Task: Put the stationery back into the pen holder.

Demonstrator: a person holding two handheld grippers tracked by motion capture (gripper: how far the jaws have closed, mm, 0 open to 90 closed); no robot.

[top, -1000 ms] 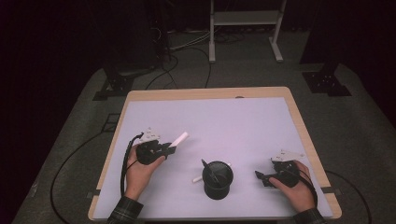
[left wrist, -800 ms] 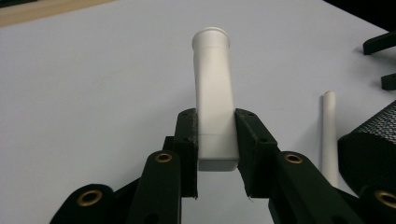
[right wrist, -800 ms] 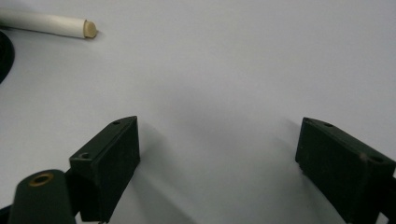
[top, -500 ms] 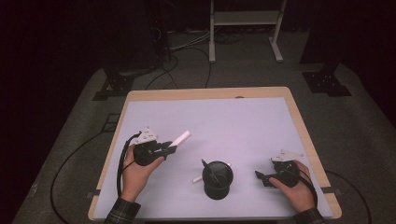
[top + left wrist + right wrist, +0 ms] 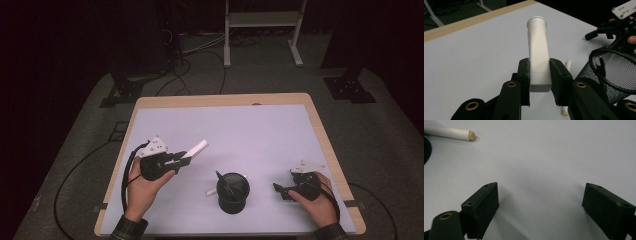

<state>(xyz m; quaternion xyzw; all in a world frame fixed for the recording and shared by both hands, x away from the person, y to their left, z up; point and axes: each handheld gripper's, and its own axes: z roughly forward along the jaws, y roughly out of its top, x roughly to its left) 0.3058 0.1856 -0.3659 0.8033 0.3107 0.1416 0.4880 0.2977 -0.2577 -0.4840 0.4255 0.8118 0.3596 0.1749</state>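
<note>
Left gripper (image 5: 176,159), jaws clamped on the near end of a white tube (image 5: 538,53), holds it off the table (image 5: 260,125) left of the mesh cup (image 5: 233,192); right gripper (image 5: 283,191) rests at right, jaws wide, nothing between them.

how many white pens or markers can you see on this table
2: a white marker clamped in the left gripper, and a white pen lying beside the mesh cup. The cup may hide more.

I count two grippers, one white tube (image 5: 537,50), one white stick (image 5: 212,192) lying flat, and one black mesh cup (image 5: 233,193) on my tabletop (image 5: 260,130).
</note>
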